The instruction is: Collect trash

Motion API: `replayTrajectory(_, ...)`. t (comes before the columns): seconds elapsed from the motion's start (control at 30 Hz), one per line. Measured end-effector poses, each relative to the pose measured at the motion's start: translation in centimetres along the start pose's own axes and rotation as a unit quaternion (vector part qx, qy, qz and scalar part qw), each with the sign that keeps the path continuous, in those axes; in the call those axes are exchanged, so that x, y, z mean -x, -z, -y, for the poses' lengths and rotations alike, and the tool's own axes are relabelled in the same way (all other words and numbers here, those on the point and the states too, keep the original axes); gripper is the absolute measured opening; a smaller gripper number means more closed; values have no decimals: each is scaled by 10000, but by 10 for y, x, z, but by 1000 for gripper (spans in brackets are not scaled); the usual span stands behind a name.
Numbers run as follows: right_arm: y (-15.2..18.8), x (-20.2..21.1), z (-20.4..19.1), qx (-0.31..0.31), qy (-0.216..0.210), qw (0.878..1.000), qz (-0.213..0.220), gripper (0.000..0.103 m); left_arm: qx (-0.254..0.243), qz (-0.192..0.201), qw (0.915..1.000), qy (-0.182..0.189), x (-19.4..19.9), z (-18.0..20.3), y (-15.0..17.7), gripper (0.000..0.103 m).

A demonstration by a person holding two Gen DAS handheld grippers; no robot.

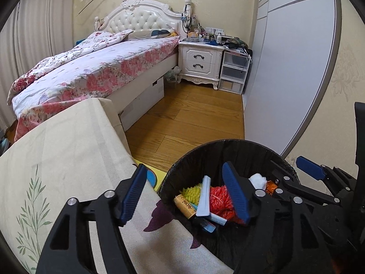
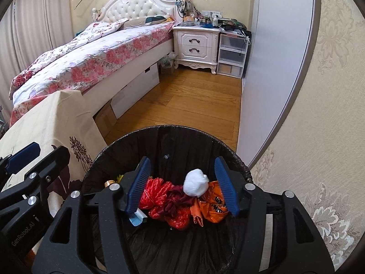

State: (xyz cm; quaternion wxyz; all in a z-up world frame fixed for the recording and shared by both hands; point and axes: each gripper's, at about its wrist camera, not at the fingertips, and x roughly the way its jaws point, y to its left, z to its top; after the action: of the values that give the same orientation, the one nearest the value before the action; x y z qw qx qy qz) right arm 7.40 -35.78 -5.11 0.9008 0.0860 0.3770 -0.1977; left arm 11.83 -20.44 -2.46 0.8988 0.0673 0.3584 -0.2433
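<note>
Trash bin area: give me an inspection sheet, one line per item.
Surface: wooden floor, bare near the bin.
Job's things: black-lined trash bin holding white wad, red netting, orange wrapper.
Clutter: crowded nightstand.
Grippers: right gripper and left gripper open, empty, over the bin.
Cables: wires by the plastic drawers.
Surroundings: floral bed, cloth-covered furniture, wardrobe.

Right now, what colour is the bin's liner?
Black; the liner shows best in the right wrist view.
</note>
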Motion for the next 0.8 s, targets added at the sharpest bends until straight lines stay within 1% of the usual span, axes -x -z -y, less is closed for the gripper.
replayTrajectory(0.13, 0, 2, 0, 2, 23, 10000, 13, 64, 40, 48, 10000, -61, 3, -4, 0, 73)
replayTrajectory(0.37, 0, 11, -4, 63, 36, 9999, 107, 74, 112, 151, 9997, -168, 14, -14, 6, 76)
replayTrajectory(0.57, 7, 24, -9, 187, 35, 9997, 150, 76, 172, 205, 9992, -307, 28, -23, 15, 77)
replayTrajectory(0.8, 14, 39, -13, 220, -1, 9995, 206, 80, 256, 363, 9976, -526, 50, -32, 25, 79)
